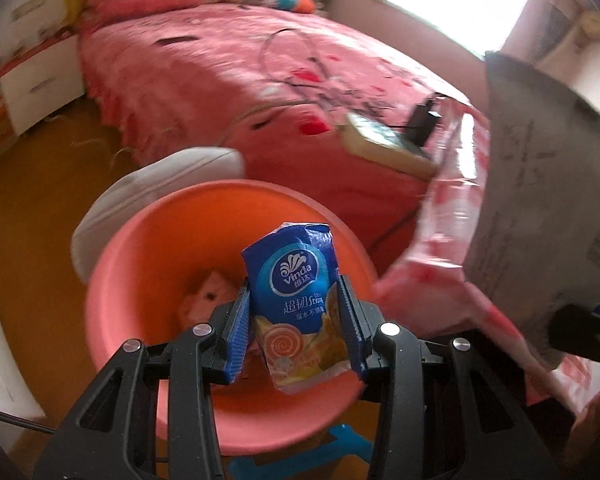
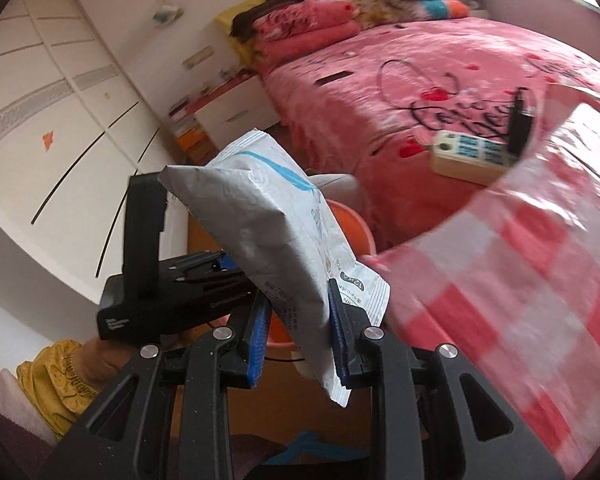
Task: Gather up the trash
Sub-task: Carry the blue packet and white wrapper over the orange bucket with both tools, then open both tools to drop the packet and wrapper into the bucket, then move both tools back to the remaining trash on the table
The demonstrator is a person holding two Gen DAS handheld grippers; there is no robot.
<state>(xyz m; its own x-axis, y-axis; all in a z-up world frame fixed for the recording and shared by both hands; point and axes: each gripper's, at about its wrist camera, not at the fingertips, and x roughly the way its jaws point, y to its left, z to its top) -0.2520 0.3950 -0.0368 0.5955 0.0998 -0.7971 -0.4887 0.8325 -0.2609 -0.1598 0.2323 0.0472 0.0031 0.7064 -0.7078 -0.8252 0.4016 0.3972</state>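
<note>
Left wrist view is showing the left gripper (image 1: 298,322) clamping a blue Vinda tissue pack (image 1: 296,296) between its blue pads, with the pack hanging directly over the mouth of the orange-pink plastic bin (image 1: 140,264) that is standing on the floor beside the bed (image 1: 220,80). The bin is already holding at least one crumpled pink item (image 1: 206,296) at its bottom; other contents cannot be made out. A white lid-like object (image 1: 148,196) is sitting against the far rim of the bin. Right wrist view is showing the right gripper (image 2: 298,332) gripping a white plastic wrapper (image 2: 276,236) with blue print, which is standing above the pads at a distance from the bin. A pink checked plastic bag (image 2: 520,280) is lying at the bed edge, near a power strip (image 2: 472,156) on the bedspread. Judged from this layout, the task is partway done: one piece is binned, the tissue pack is positioned for release, and the wrapper is awaiting deposit. Whether the checked bag also counts as trash cannot be determined.
</note>
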